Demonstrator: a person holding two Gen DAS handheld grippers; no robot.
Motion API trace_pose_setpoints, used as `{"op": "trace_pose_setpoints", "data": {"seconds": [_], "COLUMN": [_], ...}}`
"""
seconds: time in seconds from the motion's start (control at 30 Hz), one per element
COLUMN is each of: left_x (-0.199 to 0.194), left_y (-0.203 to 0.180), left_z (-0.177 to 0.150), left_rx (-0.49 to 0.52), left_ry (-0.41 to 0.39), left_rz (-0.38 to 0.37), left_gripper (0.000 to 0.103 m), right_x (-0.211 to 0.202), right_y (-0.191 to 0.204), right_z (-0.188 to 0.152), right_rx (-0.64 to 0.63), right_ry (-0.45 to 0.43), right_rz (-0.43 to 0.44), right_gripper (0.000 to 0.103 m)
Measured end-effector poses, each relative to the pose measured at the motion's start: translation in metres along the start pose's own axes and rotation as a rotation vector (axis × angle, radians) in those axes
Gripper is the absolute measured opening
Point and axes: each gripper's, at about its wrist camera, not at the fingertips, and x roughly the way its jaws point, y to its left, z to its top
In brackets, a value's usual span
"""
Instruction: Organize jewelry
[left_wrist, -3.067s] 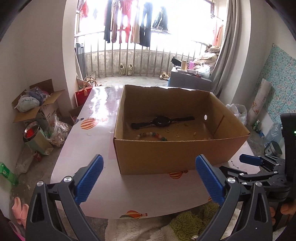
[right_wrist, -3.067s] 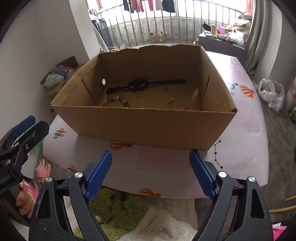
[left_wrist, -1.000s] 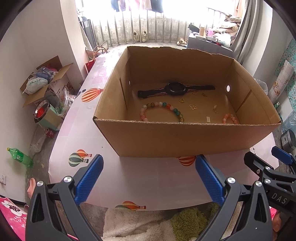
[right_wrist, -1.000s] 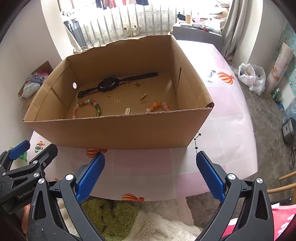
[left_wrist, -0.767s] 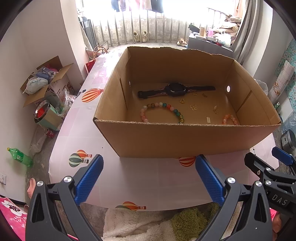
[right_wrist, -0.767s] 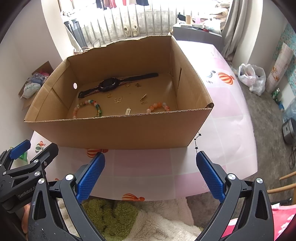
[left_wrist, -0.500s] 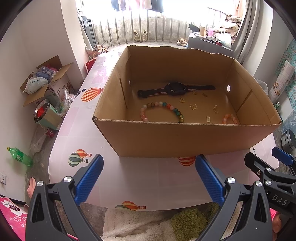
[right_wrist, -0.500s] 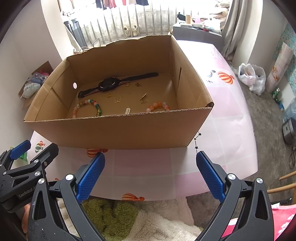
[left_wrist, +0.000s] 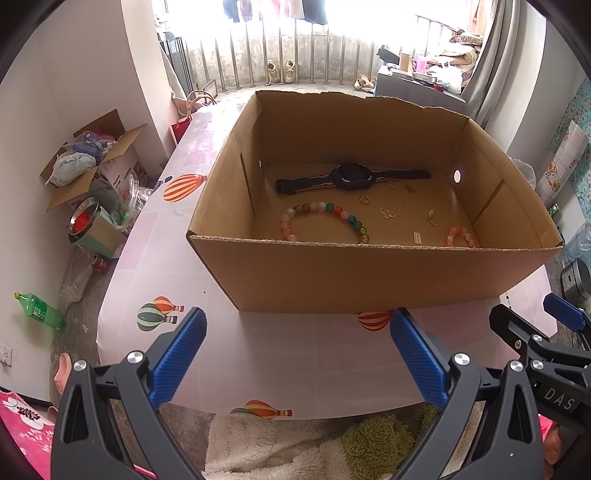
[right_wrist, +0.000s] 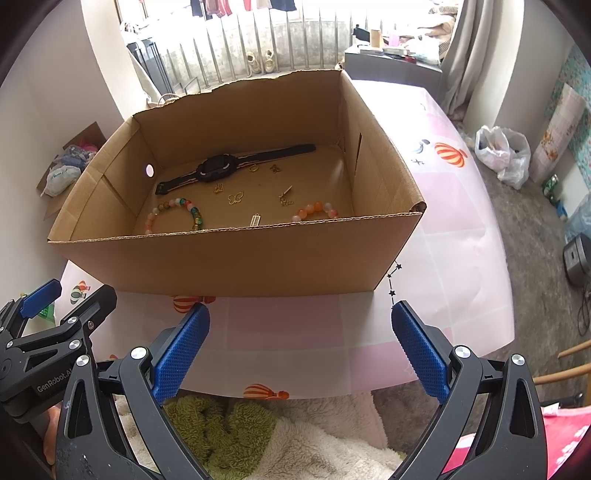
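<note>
the near wall of the box (left_wrist: 369, 273) cuts off the lower arc of the bead bracelet (left_wrist: 325, 218) and most of the orange bracelet (left_wrist: 461, 236), so only part of each ring shows; the small gold charms (left_wrist: 388, 212) between them are too tiny to make out, one looks like a butterfly; the watch (left_wrist: 347, 177) lies flat along the far side of the box floor, strap stretched out, well apart from both grippers; left gripper (left_wrist: 299, 354) hangs over the near edge of the desk (left_wrist: 295, 354), jaws spread wide, nothing between them; right gripper (right_wrist: 301, 345) the same, wide apart and empty, short of the box; each gripper pokes into the other's view at the side; the box's tall near wall stands between both grippers and the jewelry; fluffy white and green fabric (right_wrist: 229, 424) bunches below the desk edge; on the floor to the left, an open carton (left_wrist: 92, 155) of clutter and a green bottle (left_wrist: 40, 306); a white bag (right_wrist: 506, 151) on the floor to the right
</note>
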Motion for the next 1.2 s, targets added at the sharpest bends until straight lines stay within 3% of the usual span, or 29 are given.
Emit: {"op": "trace_pose_setpoints", "data": {"seconds": [1.2], "left_x": [-0.0005], "left_y": [0.0004], "left_z": [-0.0009], "left_rx": [-0.002], "left_ry": [-0.001], "left_rz": [0.001], "left_gripper": [0.097], "right_x": [-0.0005], "right_y": [-0.0019], "right_z": [-0.0005], "right_rx": [0.002], "right_ry": [0.002], "right_rz": [0.002], "right_gripper": [0.095]}}
